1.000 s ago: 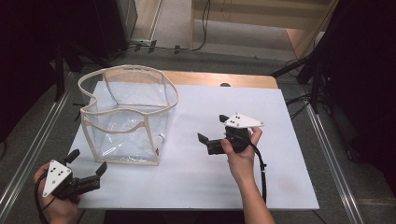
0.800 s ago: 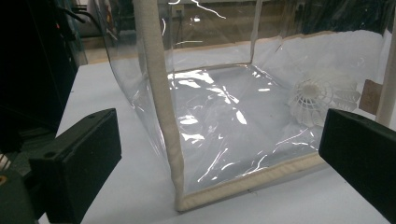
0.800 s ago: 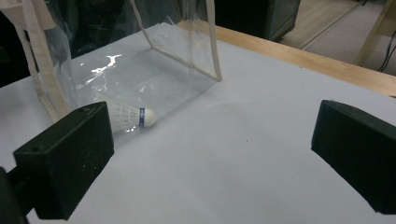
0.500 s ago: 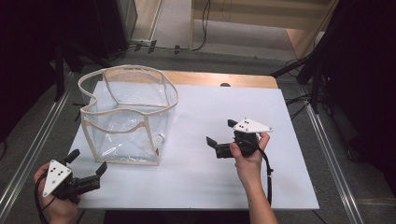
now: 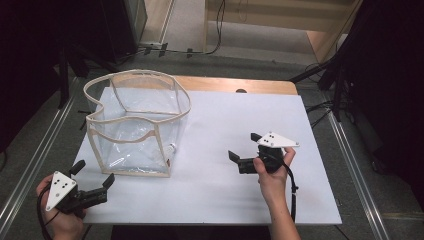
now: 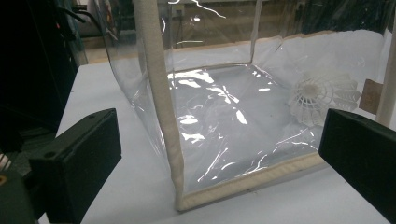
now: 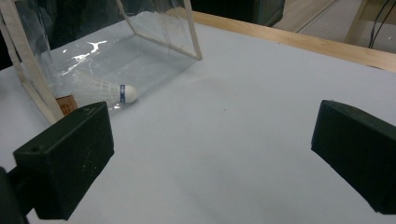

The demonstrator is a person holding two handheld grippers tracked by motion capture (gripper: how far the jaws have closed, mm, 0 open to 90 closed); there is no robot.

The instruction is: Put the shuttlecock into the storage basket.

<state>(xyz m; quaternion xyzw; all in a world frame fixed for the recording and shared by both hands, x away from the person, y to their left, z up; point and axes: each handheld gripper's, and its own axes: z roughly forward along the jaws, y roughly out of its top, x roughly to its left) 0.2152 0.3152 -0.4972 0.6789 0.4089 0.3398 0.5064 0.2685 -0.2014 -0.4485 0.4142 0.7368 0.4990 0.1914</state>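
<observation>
A clear plastic bag (image 5: pixel 131 149) with beige trim stands open-topped on the left half of the white table (image 5: pixel 225 110). A white shuttlecock (image 7: pixel 109 91) lies on its side inside the bag, at the corner nearest my right gripper; it is also in the left gripper view, shuttlecock (image 6: pixel 322 95), through the clear wall. My left gripper (image 5: pixel 94 173) is open near the table's front left corner, just short of the bag's (image 6: pixel 163 107) front corner seam. My right gripper (image 5: pixel 244 146) is open over bare table right of the bag, with its jaws pointed at it. Neither holds anything.
A wooden strip (image 5: pixel 240 85) edges the table's far side. Metal rails (image 5: pixel 45 150) run along both sides of the table. Dark stands and cables (image 5: pixel 160 49) sit on the floor behind. A small brown tag (image 7: pixel 67 104) hangs on the bag's near corner.
My right gripper has drawn back to the right, away from the bag and slightly nearer the person. The left gripper and the bag have stayed still.
</observation>
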